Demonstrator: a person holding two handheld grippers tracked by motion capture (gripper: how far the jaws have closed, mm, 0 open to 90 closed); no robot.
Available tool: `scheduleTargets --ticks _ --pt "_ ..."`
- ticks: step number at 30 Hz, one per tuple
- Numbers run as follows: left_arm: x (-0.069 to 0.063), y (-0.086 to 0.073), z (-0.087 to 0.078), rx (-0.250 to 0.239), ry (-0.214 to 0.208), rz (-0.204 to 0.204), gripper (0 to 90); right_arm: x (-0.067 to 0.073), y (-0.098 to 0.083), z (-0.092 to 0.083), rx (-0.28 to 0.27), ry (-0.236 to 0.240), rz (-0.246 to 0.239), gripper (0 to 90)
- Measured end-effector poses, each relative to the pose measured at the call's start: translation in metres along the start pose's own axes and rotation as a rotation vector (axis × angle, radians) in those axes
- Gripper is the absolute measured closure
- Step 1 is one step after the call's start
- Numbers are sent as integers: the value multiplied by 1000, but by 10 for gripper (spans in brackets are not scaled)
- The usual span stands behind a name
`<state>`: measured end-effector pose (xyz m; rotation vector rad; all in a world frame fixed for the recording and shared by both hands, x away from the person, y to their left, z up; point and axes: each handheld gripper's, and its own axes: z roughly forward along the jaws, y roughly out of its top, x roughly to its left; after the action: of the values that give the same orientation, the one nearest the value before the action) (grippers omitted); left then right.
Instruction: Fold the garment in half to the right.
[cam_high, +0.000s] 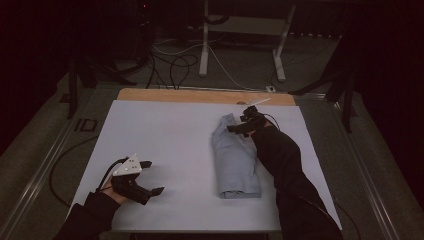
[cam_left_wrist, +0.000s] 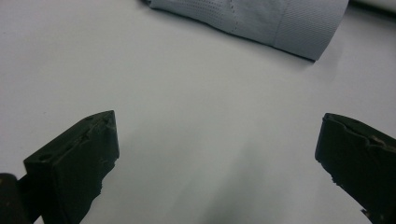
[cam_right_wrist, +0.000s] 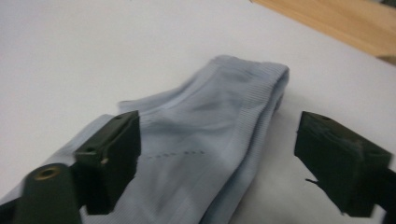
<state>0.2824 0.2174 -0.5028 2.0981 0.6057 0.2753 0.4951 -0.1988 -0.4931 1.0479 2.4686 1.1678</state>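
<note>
A folded pale blue garment (cam_high: 234, 157) lies lengthwise on the white table cover (cam_high: 170, 140), right of centre. My right gripper (cam_high: 242, 123) hovers over the garment's far end with its jaws open; in the right gripper view the cloth (cam_right_wrist: 210, 126) lies under and between the spread jaws, which do not press on it. My left gripper (cam_high: 152, 177) rests near the front left of the table, open, with bare cover between its jaws. In the left gripper view the garment's ribbed end (cam_left_wrist: 280, 23) lies well ahead of the jaws.
A strip of bare wooden tabletop (cam_high: 200, 96) runs along the far edge. Beyond the table stand white desk legs (cam_high: 204, 45) and loose cables (cam_high: 175, 65) on the floor. A small white object (cam_high: 257, 102) lies at the far edge near the right gripper.
</note>
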Motion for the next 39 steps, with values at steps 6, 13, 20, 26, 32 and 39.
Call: scheduleTargets --ticks 6,13,20,26,32,39 --pt "3 -4 -4 -3 4 -12 7 17 2 -17 -29 36 -36 149" --pt "4 -10 -8 1 0 -19 6 43 -2 -34 -53 99 -87 157" --pt "9 -17 -15 10 1 -33 7 63 -12 -50 -77 187 -115 157" --pt "10 -21 -19 4 2 -51 7 82 -24 -64 -107 233 -157 143" --pt "9 -23 -23 -16 17 -53 7 95 -39 -73 -127 248 -181 272" --pt "11 -25 -25 -26 32 -70 7 118 -62 -86 -135 217 -231 567"
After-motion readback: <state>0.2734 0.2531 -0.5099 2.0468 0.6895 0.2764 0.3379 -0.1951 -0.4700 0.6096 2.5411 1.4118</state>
